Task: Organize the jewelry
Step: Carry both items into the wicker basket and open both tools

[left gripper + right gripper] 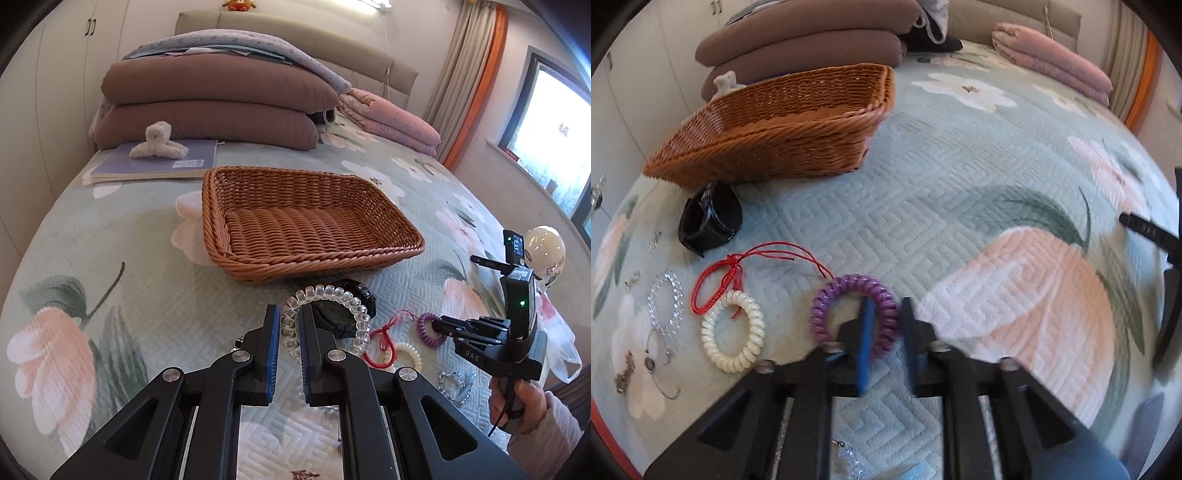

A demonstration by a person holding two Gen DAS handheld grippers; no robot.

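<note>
My left gripper [289,314] is shut on a clear spiral hair tie [325,314], held just above the bedspread in front of the wicker basket [295,254]. A black watch [351,302] lies behind the tie. My right gripper [886,306] straddles the right side of a purple spiral hair tie [846,295] lying on the bed; its jaws stand slightly apart around the coil. It also shows in the left wrist view [437,326]. A red string bracelet [716,280], a cream spiral tie [733,332] and a crystal bracelet [665,302] lie to the left.
The basket [775,144] sits empty mid-bed. Small earrings and clasps [628,369] are scattered at the left. Folded brown quilts [210,110], a notebook with a fluffy hair claw [159,142] and pink bedding [391,118] lie behind. A white bag [565,354] sits at right.
</note>
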